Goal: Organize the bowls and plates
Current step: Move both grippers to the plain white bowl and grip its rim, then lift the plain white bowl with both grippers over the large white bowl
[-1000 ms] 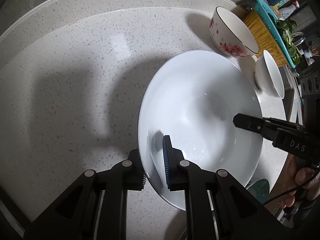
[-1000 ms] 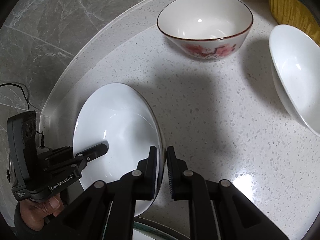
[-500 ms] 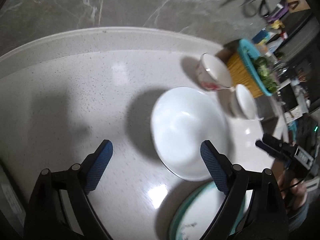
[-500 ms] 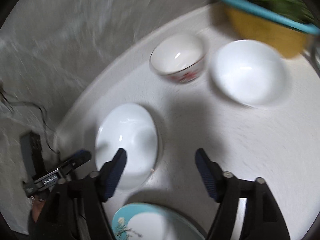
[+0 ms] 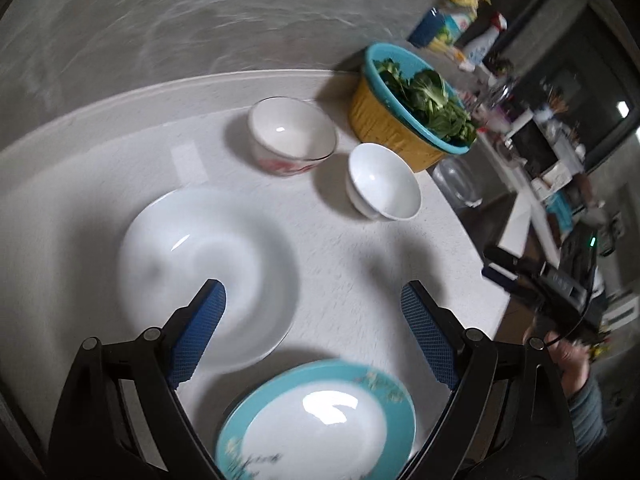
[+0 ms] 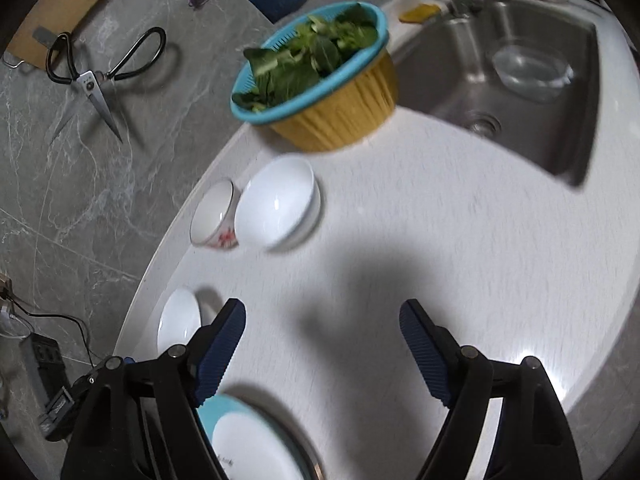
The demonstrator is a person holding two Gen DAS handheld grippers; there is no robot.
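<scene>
Left gripper (image 5: 312, 332) and right gripper (image 6: 320, 352) both hovering released; wide white ceramic plate (image 5: 208, 276) sitting free near desk's back edge, probably for stacking.

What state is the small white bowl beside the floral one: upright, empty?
Upright and empty. The small white bowl sits rim up on the counter beside the floral bowl; its bare white interior shows only a glare spot.

Two raised wrist views above the same countertop (image 5: 360, 264), facing downward.
</scene>
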